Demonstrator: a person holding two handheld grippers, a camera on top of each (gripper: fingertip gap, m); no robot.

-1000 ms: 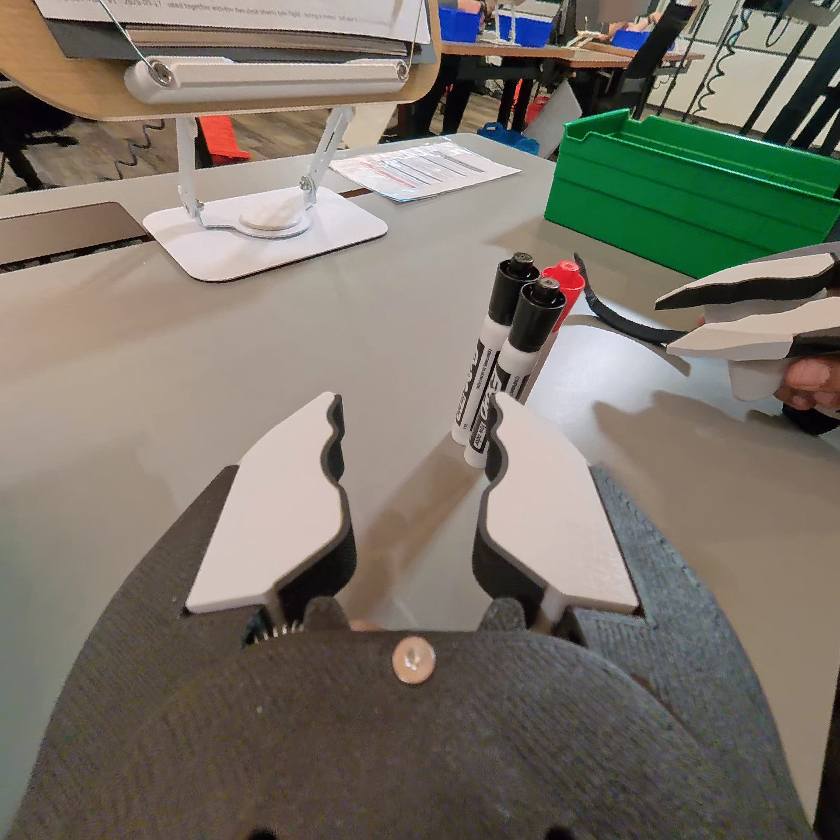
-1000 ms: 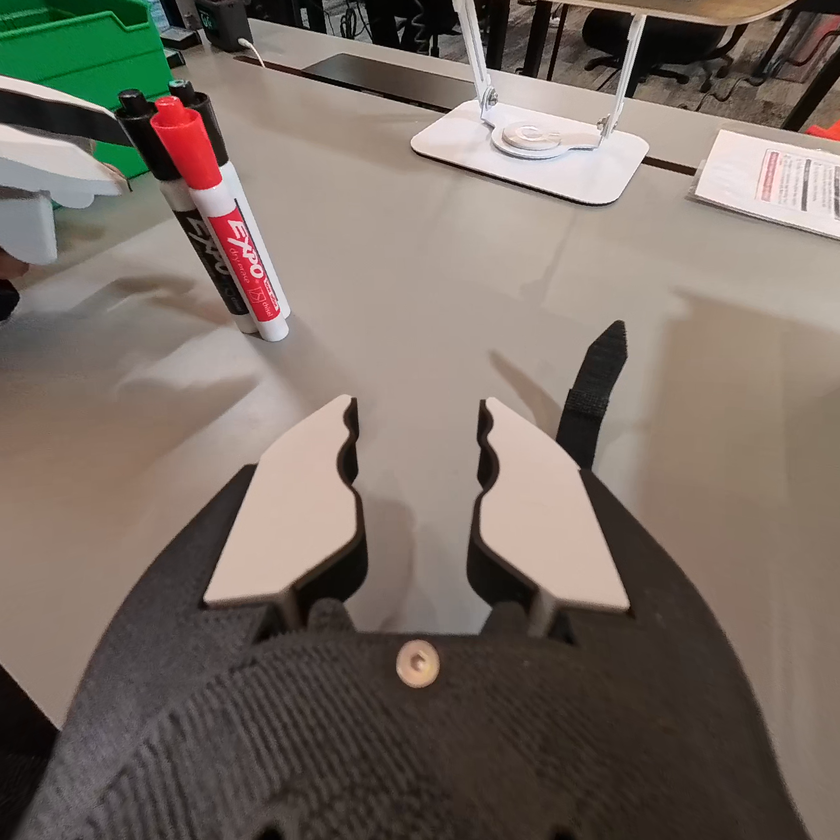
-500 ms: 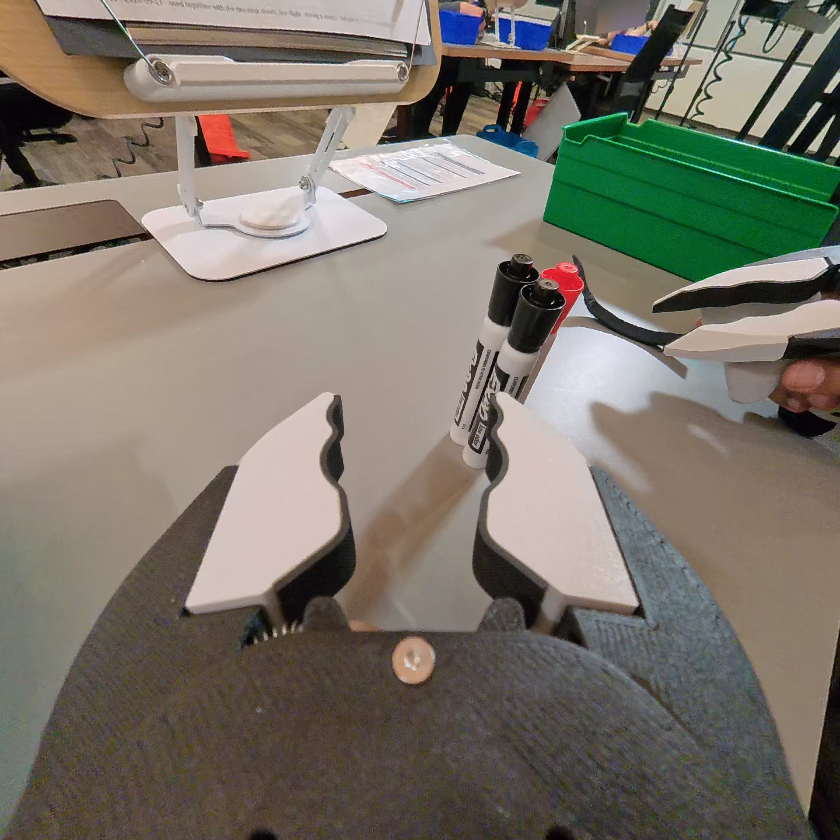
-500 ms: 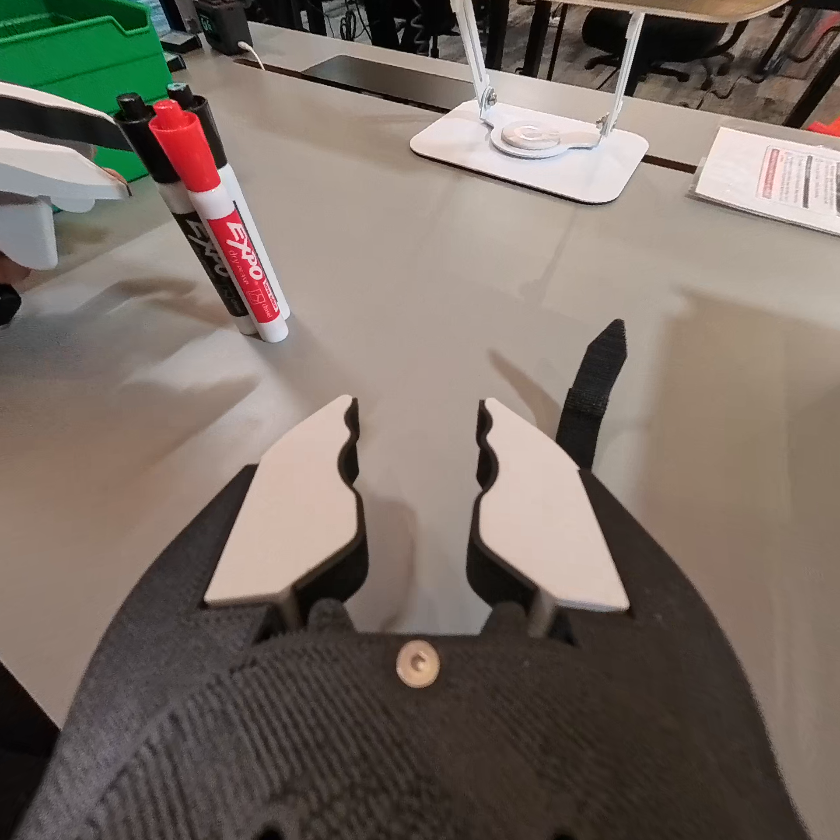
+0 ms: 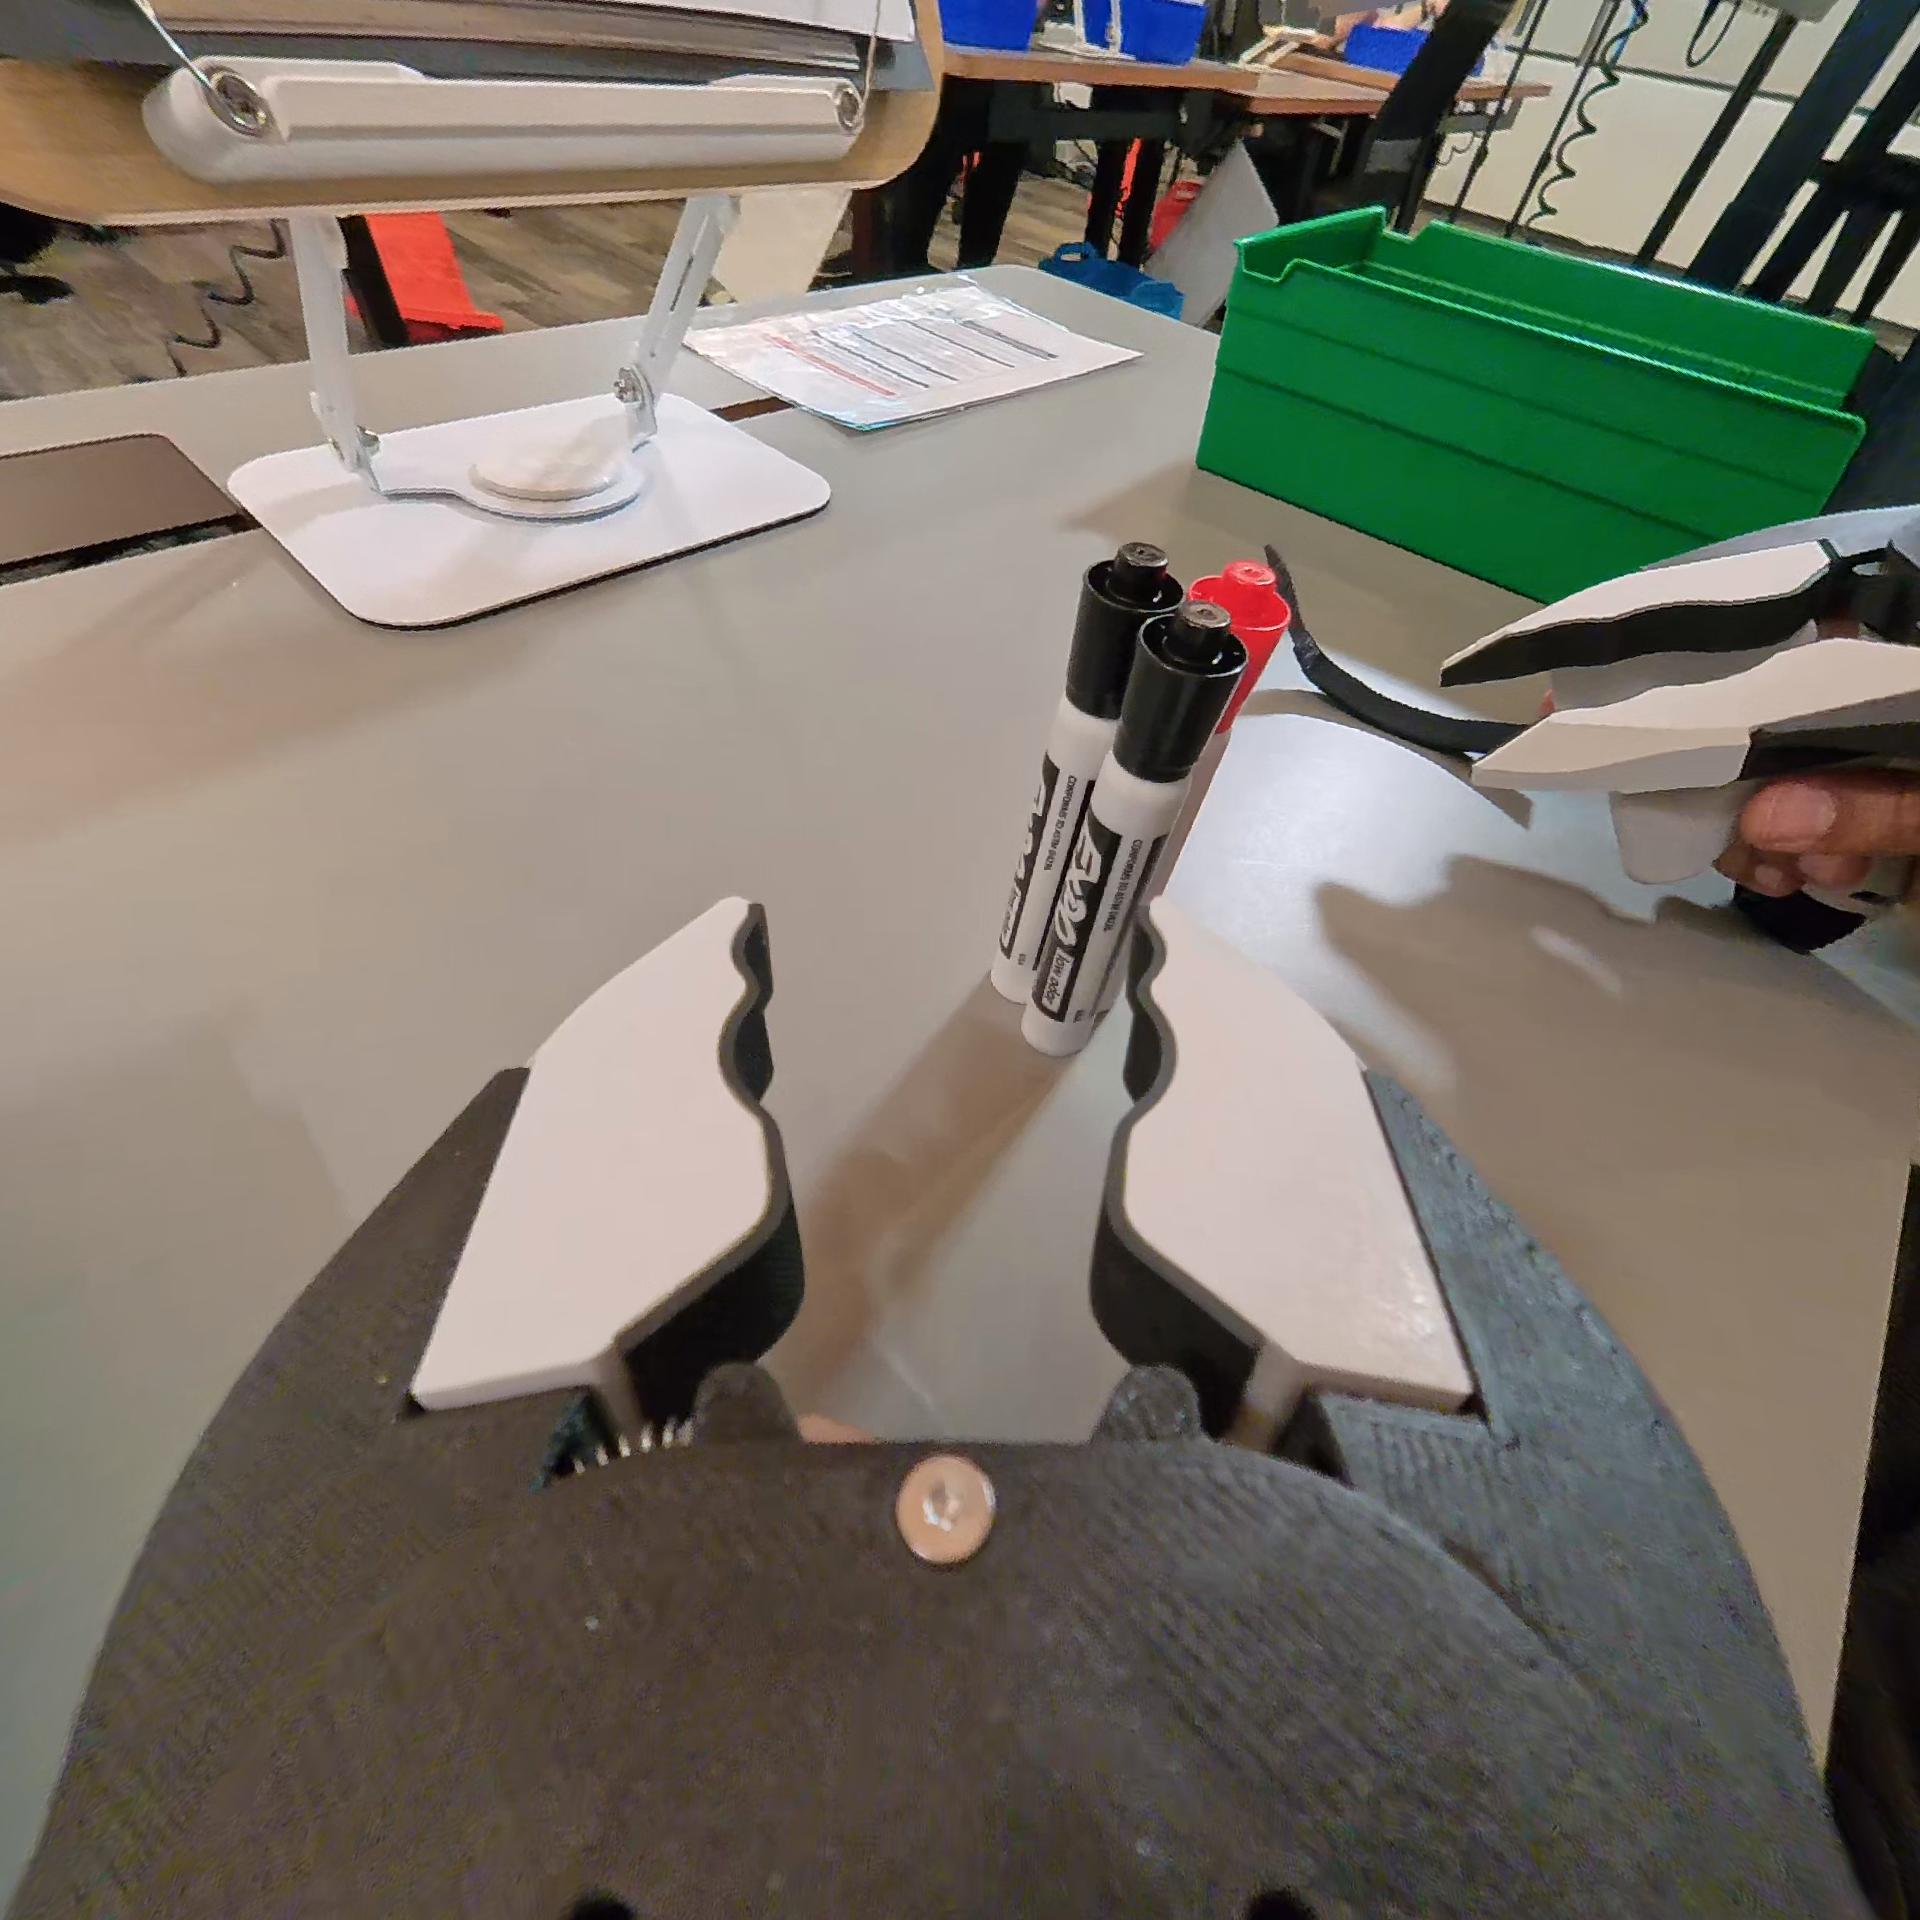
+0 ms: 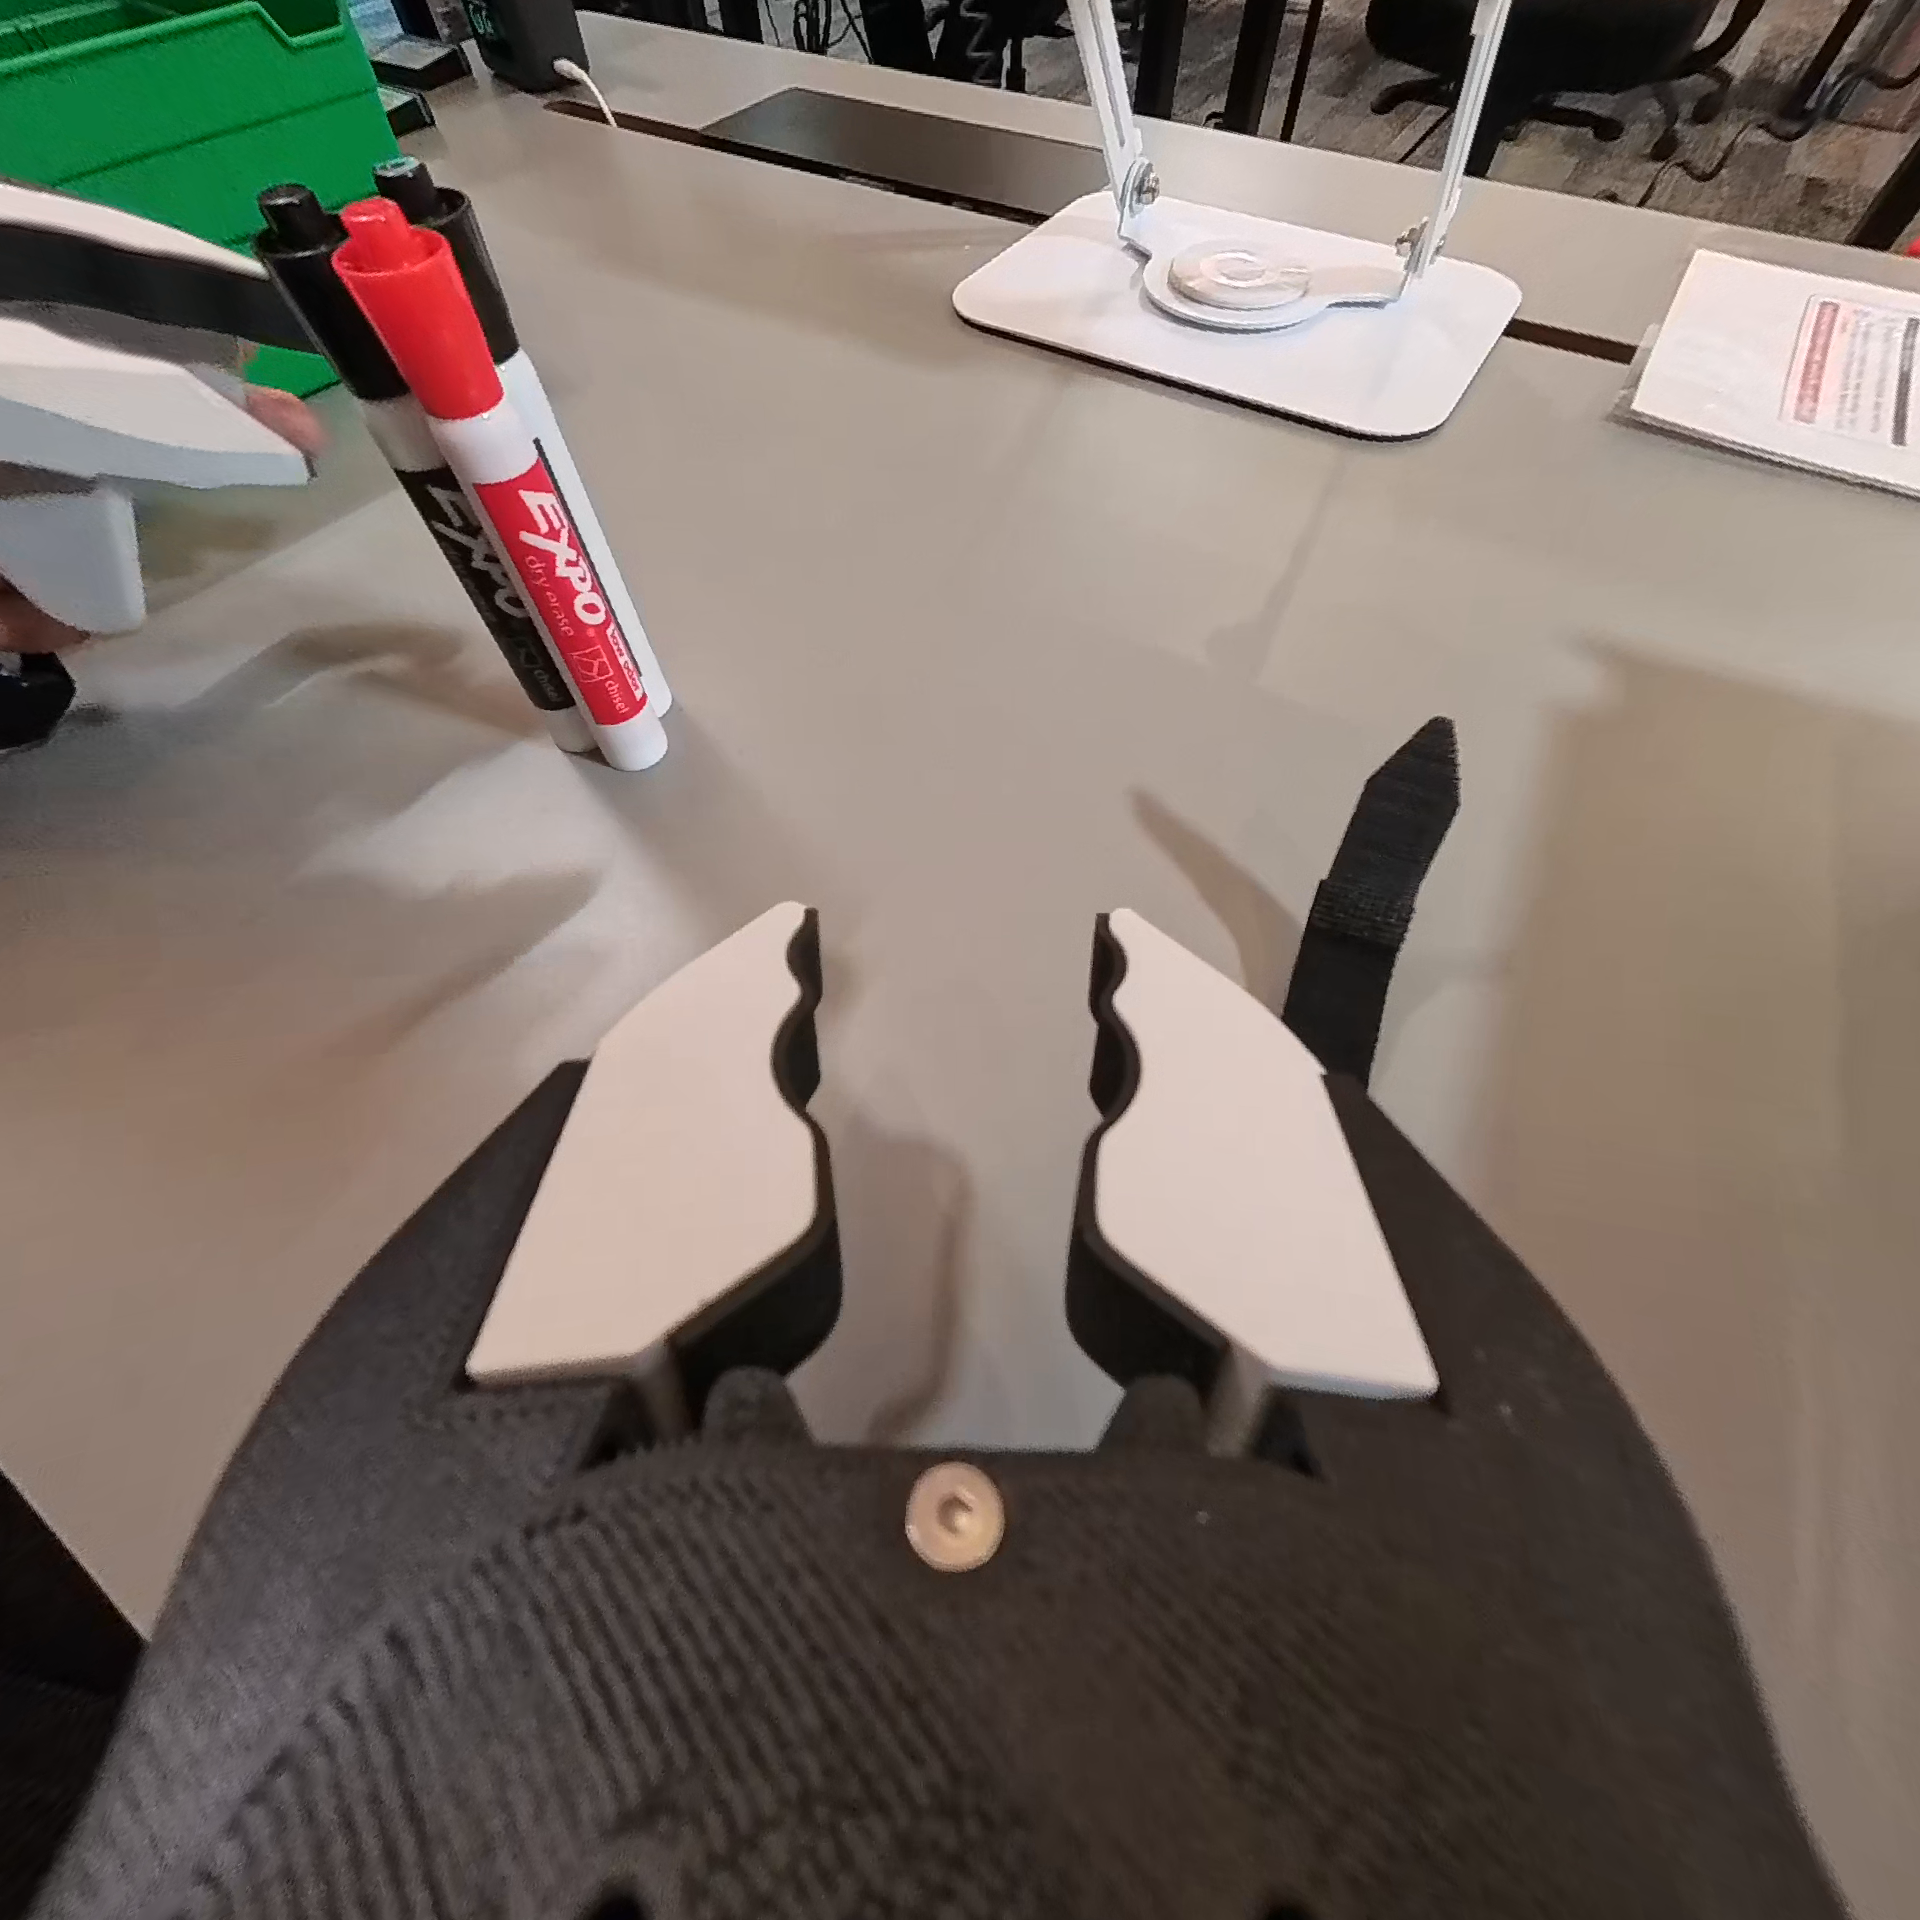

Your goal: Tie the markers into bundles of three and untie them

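Three markers stand upright together on the grey table (image 5: 416,831): two black-capped ones (image 5: 1132,831) and a red-capped one (image 5: 1242,623). No band is around them. My left gripper (image 5: 948,925) is open and empty, its right fingertip just beside the markers' bases. In the right wrist view the red marker (image 6: 530,520) stands in front of the black ones (image 6: 457,520), far left of my right gripper (image 6: 953,920), which is open and empty. A black strap (image 6: 1371,894) sticks out beside its right finger, outside the jaws. The strap (image 5: 1382,712) also shows in the left wrist view.
A green bin (image 5: 1507,416) stands behind the markers at the table's far edge. A white stand base (image 5: 520,499) and a printed sheet (image 5: 914,353) lie farther back. A hand holds the right gripper (image 5: 1465,727). The strap (image 5: 1382,712) lies around 6 centimetres away from my right fingertips.
Almost nothing. Both grippers stay open, and the left one has drifted slightly near the markers. The markers and strap have not moved.
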